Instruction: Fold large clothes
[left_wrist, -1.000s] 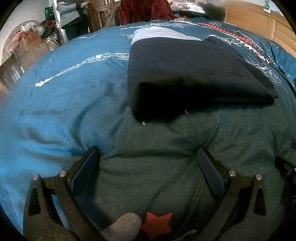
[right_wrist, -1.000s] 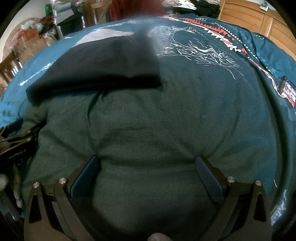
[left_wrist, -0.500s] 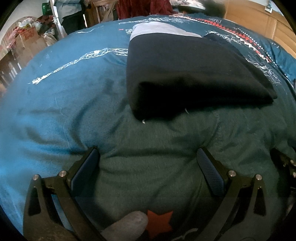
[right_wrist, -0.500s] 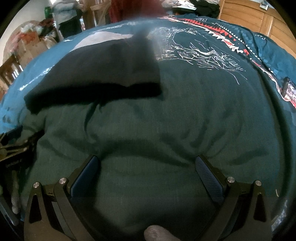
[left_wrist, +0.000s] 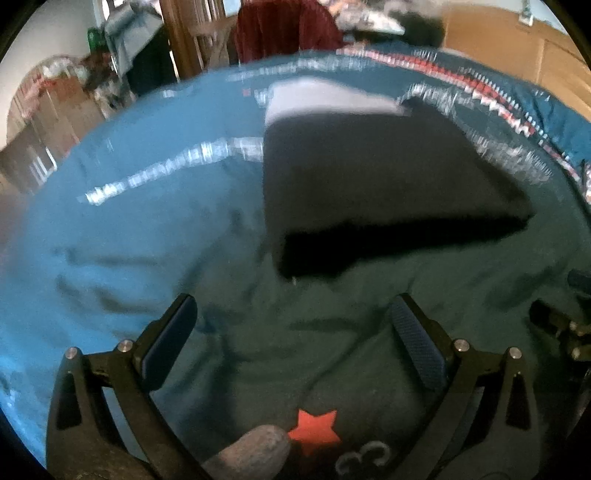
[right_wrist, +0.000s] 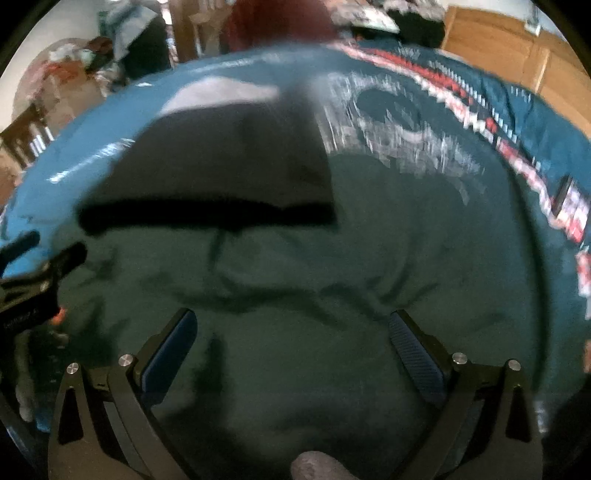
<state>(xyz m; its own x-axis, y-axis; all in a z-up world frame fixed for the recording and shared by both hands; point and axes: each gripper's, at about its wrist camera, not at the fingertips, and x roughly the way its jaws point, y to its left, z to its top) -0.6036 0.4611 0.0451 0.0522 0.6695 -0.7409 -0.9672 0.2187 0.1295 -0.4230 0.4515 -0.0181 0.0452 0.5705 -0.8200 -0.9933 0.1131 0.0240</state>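
A dark green garment lies spread across the blue bedspread, just on the near side of a folded black garment that serves as the marker here. The left gripper hangs over the green cloth's near-left part, close to a red star print, its fingers wide apart with nothing between them. The right gripper hovers over the cloth to the right of that, fingers likewise spread and empty. Both views are blurred. The likely trouble: the cloth is rumpled, so a pinch could catch only a wrinkle, or snag the bedspread beneath, and drag the black pile askew.
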